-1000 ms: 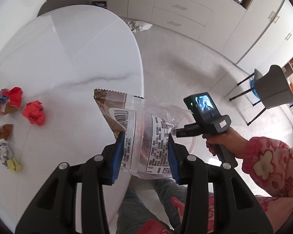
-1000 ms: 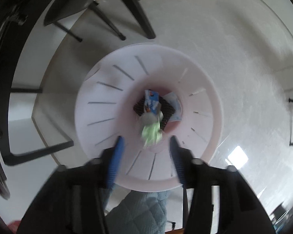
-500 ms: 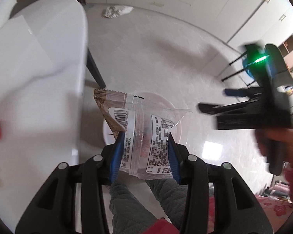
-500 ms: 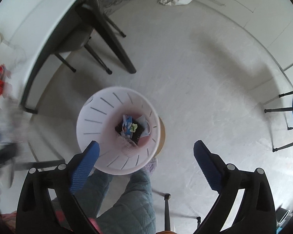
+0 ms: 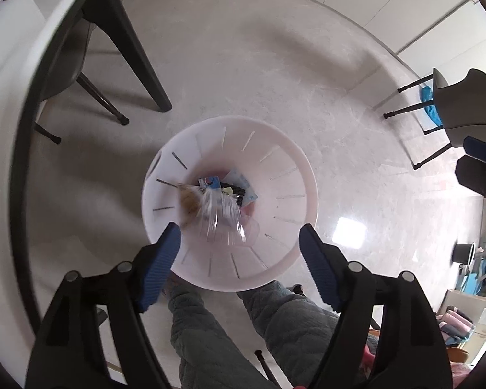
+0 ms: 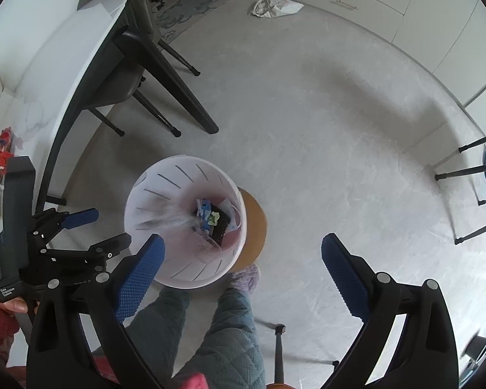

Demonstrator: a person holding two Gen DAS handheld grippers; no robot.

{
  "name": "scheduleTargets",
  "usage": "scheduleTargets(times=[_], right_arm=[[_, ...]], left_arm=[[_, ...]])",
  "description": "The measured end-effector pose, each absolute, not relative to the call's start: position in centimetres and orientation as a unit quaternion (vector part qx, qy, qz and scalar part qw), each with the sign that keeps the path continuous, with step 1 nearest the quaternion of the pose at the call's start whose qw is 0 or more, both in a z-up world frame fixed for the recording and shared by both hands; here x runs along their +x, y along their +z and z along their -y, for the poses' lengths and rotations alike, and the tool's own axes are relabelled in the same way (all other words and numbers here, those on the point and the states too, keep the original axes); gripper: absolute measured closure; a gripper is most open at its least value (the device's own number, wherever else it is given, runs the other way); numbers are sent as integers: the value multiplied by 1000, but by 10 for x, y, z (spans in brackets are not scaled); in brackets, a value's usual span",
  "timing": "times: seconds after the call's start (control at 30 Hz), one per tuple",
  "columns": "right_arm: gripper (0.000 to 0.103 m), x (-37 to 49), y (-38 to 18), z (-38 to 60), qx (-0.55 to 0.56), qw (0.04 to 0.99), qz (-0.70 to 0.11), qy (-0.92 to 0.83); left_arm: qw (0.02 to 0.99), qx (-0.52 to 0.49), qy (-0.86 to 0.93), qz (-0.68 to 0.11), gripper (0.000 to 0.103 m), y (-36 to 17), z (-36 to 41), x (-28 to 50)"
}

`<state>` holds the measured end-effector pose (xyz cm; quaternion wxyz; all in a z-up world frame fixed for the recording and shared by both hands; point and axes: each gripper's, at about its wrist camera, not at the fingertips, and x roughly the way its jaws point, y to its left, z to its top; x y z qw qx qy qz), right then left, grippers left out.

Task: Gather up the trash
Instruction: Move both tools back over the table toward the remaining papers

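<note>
Since the left gripper has just been opening, fingers apart and empty, the clear snack wrapper is dropping straight below into the white bin. Right gripper gapes empty too; leftover scraps sit far left on the table.

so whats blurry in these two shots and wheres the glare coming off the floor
Left wrist view: the clear snack wrapper is smeared by motion over the white bin, while the left claw, whose jaws have just been opening, stays sharp; a bright glare patch sits on the floor right of the bin. Right wrist view: the same wrapper is a streak; straight edges bow from fisheye.
</note>
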<state>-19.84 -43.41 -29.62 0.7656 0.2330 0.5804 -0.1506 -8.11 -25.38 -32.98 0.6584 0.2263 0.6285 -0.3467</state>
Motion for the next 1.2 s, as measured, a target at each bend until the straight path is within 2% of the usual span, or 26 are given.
scheduleTargets(times=[0.13, 0.4, 0.6, 0.83, 1.07, 1.2], right_arm=[[6, -194, -282, 426, 219, 778, -572, -141], [6, -162, -194, 393, 181, 843, -498, -91], [3, -135, -145, 354, 146, 882, -446, -40], [3, -99, -125, 305, 123, 895, -429, 16], [3, -72, -120, 251, 97, 892, -440, 51], [3, -62, -123, 226, 93, 886, -450, 59]], left_arm=[[683, 209, -351, -605, 25, -289, 245, -84], [770, 155, -319, -531, 9, -172, 195, -78], [831, 107, -245, -487, 8, -107, 125, -67], [860, 58, -149, -484, 8, -100, 42, -48], [870, 21, -60, -489, 8, -123, -48, -20], [866, 3, -12, -500, 8, -154, -93, 9]])
